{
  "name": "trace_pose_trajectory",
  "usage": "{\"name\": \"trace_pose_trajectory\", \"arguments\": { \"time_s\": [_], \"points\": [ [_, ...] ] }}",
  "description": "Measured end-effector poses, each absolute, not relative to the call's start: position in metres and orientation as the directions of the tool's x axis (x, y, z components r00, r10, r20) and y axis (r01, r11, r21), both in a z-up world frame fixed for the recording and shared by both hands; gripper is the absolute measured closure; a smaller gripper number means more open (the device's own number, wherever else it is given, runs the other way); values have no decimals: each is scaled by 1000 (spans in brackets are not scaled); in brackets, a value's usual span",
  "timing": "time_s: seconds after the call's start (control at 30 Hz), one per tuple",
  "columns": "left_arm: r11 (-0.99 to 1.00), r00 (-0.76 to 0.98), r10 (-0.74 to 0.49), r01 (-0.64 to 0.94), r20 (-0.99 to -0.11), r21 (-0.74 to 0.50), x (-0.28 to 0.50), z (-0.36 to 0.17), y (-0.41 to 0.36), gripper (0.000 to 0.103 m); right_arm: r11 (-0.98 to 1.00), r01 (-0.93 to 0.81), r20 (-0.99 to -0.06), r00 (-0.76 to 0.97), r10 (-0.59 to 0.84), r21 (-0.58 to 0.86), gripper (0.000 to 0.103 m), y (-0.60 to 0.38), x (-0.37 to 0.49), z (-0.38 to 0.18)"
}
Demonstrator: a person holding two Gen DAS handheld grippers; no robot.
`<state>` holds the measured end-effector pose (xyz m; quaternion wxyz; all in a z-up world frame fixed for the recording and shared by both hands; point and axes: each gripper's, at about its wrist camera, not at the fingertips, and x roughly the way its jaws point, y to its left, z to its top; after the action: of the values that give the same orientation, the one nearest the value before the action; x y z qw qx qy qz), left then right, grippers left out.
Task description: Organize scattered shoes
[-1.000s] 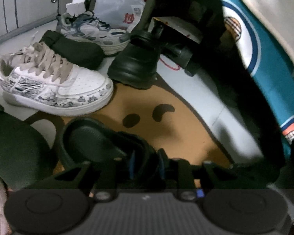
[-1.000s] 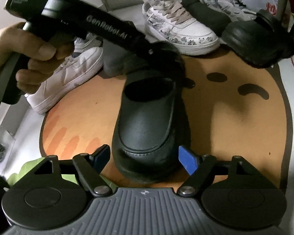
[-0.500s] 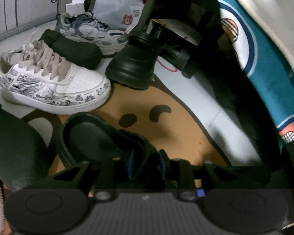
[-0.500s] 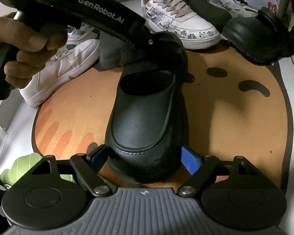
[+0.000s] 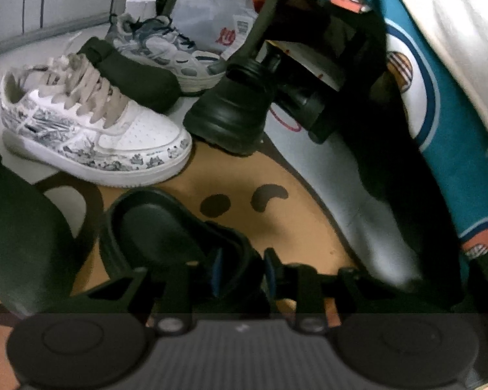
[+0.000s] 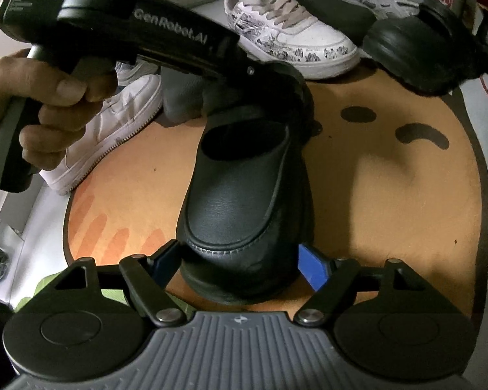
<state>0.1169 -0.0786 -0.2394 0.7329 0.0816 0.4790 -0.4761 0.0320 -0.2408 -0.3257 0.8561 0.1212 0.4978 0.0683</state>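
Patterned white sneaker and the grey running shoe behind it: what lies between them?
A dark slipper lies between the patterned sneaker and the grey running shoe, clearest in the left wrist view.

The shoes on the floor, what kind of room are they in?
Probably the entryway of a home. Loose shoes lie about, such as a patterned white sneaker and a black clog, on a cartoon-face floor mat. A plastic shopping bag sits against the wall.
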Motion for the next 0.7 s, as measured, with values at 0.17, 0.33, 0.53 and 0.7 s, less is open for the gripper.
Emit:
{"name": "trace_pose_trajectory", "arguments": {
  "time_s": [0.17,0.33,0.53,0.7],
  "points": [
    [554,135,-586,786,-799,-274,112,-237,-79,63,972,-12,-854,476,211,233,22,-234,36,-320],
    [552,151,-604,787,-783,-274,106,-234,-77,48,984,-27,-863,476,167,175,22,-232,40,-307],
    [540,161,-636,792,-755,-286,101,-219,-78,42,994,-9,-881,462,102,110,22,-241,42,-280],
    [558,197,-666,771,-720,-306,108,-205,-70,42,999,-39,-875,483,33,17,22,-250,36,-237]
  ]
}}
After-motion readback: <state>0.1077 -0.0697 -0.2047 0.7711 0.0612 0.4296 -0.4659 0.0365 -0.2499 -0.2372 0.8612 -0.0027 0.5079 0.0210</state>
